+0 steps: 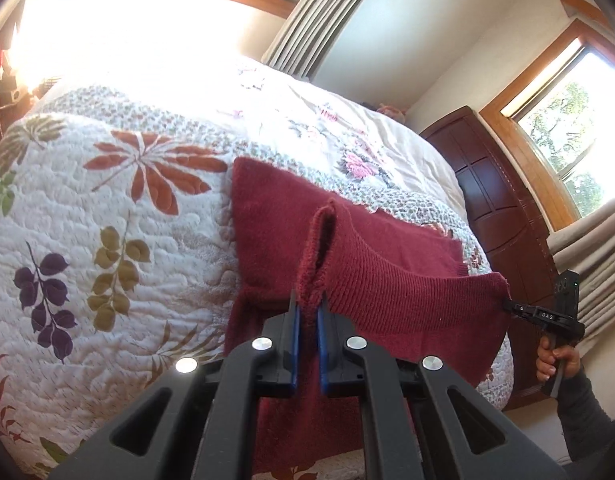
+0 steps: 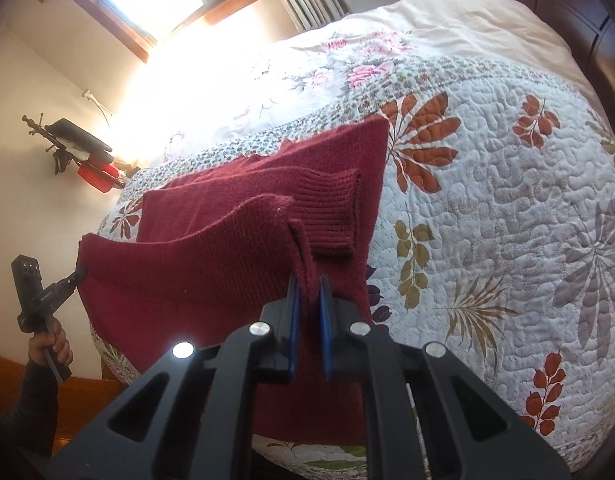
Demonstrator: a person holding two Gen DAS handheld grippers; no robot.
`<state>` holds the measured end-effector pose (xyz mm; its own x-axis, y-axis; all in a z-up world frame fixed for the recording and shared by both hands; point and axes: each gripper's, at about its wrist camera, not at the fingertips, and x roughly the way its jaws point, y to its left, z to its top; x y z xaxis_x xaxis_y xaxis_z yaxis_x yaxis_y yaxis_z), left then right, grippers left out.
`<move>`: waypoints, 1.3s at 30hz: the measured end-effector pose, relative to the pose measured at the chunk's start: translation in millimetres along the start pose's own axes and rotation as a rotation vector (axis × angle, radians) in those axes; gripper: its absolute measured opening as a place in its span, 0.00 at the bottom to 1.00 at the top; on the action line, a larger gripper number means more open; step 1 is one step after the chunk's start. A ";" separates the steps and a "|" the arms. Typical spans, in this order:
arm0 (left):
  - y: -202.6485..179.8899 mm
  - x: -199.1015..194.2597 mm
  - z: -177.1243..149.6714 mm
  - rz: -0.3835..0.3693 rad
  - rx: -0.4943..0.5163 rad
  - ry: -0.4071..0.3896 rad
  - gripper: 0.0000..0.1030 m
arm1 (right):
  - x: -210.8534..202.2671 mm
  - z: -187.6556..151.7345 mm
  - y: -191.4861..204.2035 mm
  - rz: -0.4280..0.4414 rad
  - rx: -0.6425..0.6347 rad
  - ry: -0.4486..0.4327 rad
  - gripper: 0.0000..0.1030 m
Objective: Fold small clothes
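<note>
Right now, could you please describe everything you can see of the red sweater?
The red sweater is a dark red ribbed knit, lying on the floral quilt at the bed's edge. Its near edge is lifted and stretched between the left gripper and right gripper, both shut on it. One ribbed cuff lies folded across the body.

Counted: one dark red knit sweater; one leaf-patterned quilt; two handheld grippers, left gripper and right gripper; two windows; one dark wood headboard. Sleeve cuffs in view: one.
</note>
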<state>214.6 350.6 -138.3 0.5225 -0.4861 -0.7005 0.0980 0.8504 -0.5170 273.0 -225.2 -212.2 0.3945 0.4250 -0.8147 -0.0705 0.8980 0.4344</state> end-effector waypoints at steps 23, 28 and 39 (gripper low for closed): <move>0.1 106.2 182.6 -0.073 0.004 0.006 0.06 | 56.2 186.2 -27.8 -0.031 0.057 -0.061 0.07; 26.6 166.3 184.4 -0.036 -0.059 0.143 0.06 | 105.6 195.0 -49.7 -0.065 0.106 0.039 0.07; 71.9 245.7 164.2 0.053 -0.204 0.376 0.06 | 184.8 187.8 -81.4 -0.175 0.161 0.263 0.08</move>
<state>489.1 325.4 -266.8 0.1736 -0.5149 -0.8395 -0.1102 0.8370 -0.5361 523.7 -241.2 -325.9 0.1371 0.2999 -0.9441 0.1310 0.9392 0.3174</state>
